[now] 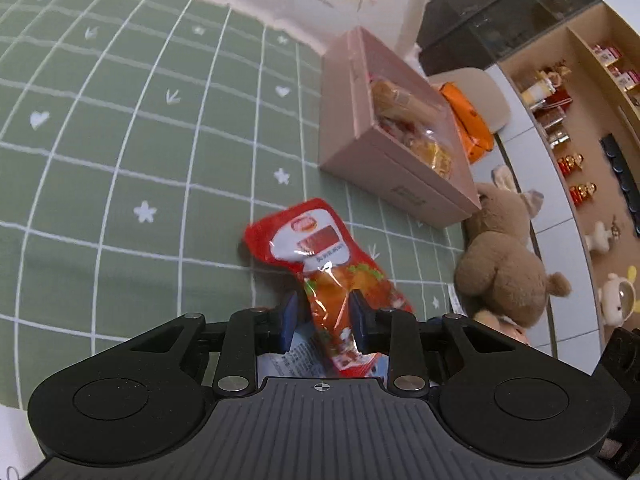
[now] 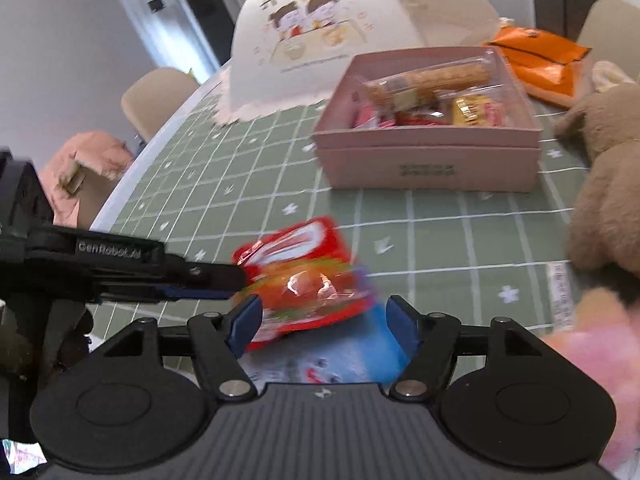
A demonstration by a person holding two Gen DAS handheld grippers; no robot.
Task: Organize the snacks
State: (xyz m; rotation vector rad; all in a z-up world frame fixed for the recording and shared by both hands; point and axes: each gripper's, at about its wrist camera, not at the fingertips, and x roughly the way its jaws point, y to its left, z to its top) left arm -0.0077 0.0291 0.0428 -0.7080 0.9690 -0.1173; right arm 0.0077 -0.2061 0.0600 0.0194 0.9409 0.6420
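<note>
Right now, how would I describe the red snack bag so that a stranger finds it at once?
Start at the pink box on the green checked tablecloth. In front of it lies the red snack bag, its lower half pinched by the left gripper. Unlike the boxed snacks, it has a white label.

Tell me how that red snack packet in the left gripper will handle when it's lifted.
The red snack packet is crinkled, glossy film, so it will probably flop and sag beyond the left gripper, which pinches only its lower part. The shiny wrapper could slip between the pads. It looks thin and likely light, so it should lift easily toward the pink box.
</note>
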